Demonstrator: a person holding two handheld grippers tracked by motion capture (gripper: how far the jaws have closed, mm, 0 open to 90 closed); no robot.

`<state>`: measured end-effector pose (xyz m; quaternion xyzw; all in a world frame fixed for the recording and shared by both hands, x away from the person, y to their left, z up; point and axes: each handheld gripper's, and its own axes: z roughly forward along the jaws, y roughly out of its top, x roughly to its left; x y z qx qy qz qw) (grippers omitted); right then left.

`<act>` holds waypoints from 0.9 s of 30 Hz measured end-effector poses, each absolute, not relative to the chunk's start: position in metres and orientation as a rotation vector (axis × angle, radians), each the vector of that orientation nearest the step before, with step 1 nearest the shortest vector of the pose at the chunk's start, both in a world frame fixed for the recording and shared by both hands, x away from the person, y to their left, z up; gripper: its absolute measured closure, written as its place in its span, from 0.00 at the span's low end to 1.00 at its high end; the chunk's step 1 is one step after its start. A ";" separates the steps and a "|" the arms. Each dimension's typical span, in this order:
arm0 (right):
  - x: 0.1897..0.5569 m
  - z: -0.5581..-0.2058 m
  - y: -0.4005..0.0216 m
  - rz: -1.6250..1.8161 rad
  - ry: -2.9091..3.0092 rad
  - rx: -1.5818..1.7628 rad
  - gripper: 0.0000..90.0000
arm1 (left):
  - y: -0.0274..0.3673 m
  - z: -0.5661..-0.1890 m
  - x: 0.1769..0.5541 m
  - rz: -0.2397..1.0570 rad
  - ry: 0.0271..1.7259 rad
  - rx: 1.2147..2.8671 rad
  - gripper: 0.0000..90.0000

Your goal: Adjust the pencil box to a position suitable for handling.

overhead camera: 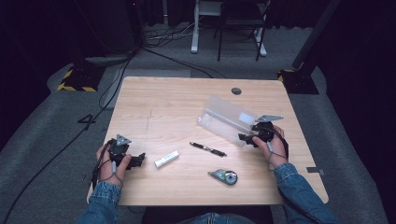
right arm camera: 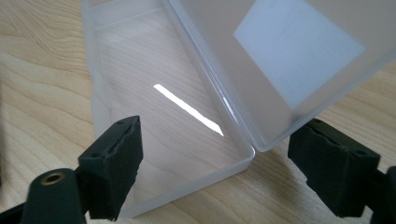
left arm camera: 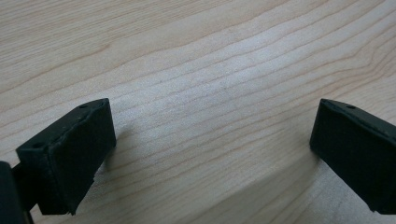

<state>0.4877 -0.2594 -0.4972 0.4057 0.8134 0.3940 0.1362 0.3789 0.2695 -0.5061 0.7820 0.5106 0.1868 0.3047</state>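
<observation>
One clear plastic box (right arm camera: 177, 121) lies open; lid raised, labelled.

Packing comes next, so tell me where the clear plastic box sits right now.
In the high view the clear plastic box lies open on the table's right half, directly before the right gripper, with the pen just nearer the person.

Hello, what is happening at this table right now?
A person holds a tool in each hand at a wooden table. The right tool is open at the near end of a clear plastic box whose lid stands open; nothing lies in the box. The left tool is open over bare wood. A pen, a white stick and a tape dispenser lie on the table between them.
</observation>
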 end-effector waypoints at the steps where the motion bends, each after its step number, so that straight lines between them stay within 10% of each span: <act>1: 0.487 -0.498 -0.259 1.128 2.368 1.166 0.22 | 0.270 -0.506 0.379 0.492 1.352 2.072 0.01; 27: 0.455 -0.500 -0.266 1.061 2.462 0.990 0.24 | 0.269 -0.506 0.379 0.494 1.353 2.071 0.01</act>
